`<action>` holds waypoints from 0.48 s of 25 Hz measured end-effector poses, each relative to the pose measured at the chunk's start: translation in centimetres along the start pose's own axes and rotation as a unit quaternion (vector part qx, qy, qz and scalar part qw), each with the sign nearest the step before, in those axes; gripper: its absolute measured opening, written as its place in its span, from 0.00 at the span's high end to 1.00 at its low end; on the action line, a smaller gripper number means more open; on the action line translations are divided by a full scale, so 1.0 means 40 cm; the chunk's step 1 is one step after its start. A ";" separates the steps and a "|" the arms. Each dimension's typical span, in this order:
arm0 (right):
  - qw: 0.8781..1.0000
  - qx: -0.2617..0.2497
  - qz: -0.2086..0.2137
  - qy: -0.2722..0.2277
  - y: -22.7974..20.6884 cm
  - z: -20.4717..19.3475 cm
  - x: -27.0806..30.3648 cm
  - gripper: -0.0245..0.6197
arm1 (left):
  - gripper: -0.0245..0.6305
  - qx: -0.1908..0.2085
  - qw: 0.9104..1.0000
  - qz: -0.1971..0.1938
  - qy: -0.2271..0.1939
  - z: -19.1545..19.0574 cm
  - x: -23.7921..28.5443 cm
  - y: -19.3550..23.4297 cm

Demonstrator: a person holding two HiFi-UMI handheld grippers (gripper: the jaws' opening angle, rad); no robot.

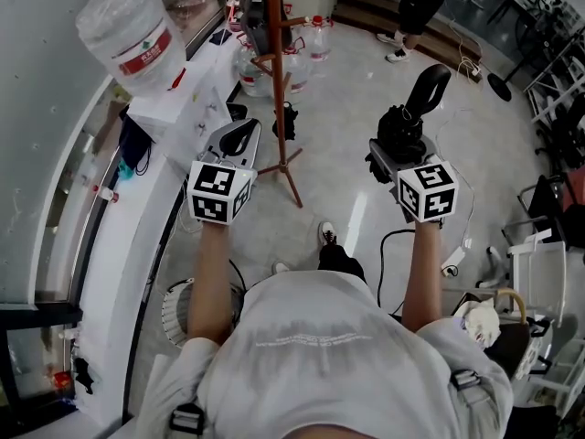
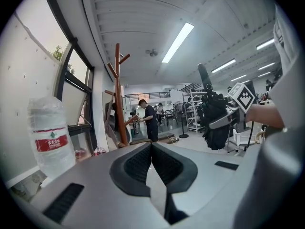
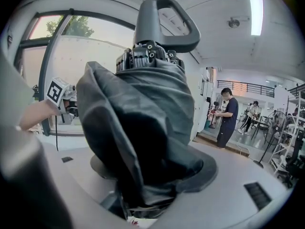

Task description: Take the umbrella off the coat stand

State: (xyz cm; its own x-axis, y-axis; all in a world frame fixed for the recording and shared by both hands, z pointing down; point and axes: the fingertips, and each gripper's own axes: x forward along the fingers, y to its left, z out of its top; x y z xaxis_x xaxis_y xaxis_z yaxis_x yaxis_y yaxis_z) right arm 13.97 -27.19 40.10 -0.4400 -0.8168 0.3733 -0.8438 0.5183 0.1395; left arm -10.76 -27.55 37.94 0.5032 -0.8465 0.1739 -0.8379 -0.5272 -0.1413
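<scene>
A black folded umbrella [image 1: 409, 124] sits in my right gripper [image 1: 400, 146], whose jaws are shut on its bunched fabric; its loop handle [image 1: 430, 84] points away from me. In the right gripper view the umbrella [image 3: 143, 128] fills the space between the jaws, handle [image 3: 163, 24] uppermost. The wooden coat stand [image 1: 275, 62] rises left of centre, apart from the umbrella, with its feet [image 1: 291, 183] on the floor. My left gripper [image 1: 239, 135] hangs near the stand's left side, shut and empty. From the left gripper [image 2: 151, 147] view, the stand [image 2: 118, 94] is ahead and the umbrella [image 2: 214, 120] is to the right.
A large water bottle [image 1: 132, 37] stands on the white counter [image 1: 137, 236] along the curved window at left. Water jugs [image 1: 315, 37] sit beyond the stand's base. A person [image 2: 148, 119] stands farther off. Cables [image 1: 391, 245], a fan stand and shelving crowd the right side.
</scene>
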 end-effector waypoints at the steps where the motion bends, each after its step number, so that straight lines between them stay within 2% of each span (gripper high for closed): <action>1: 1.000 -0.002 0.000 -0.002 0.004 0.003 -0.005 0.49 | 0.94 -0.001 1.000 -0.001 -0.002 0.004 -0.002 -0.005; 7: 1.000 0.011 0.016 -0.011 0.034 0.006 -0.013 0.49 | 0.94 0.002 1.000 -0.006 -0.006 0.011 -0.011 -0.025; 12: 1.000 -0.007 0.014 -0.001 0.046 -0.004 -0.011 0.50 | 0.94 0.001 1.000 -0.004 -0.005 0.008 -0.021 -0.020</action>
State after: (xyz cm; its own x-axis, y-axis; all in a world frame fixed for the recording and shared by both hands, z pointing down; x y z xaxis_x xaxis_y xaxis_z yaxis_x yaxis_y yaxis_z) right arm 12.66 -25.84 40.35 -0.4639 -0.8023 0.3757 -0.8270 0.5442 0.1410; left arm -10.44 -26.44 37.61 0.5113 -0.8432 0.1661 -0.8338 -0.5335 -0.1416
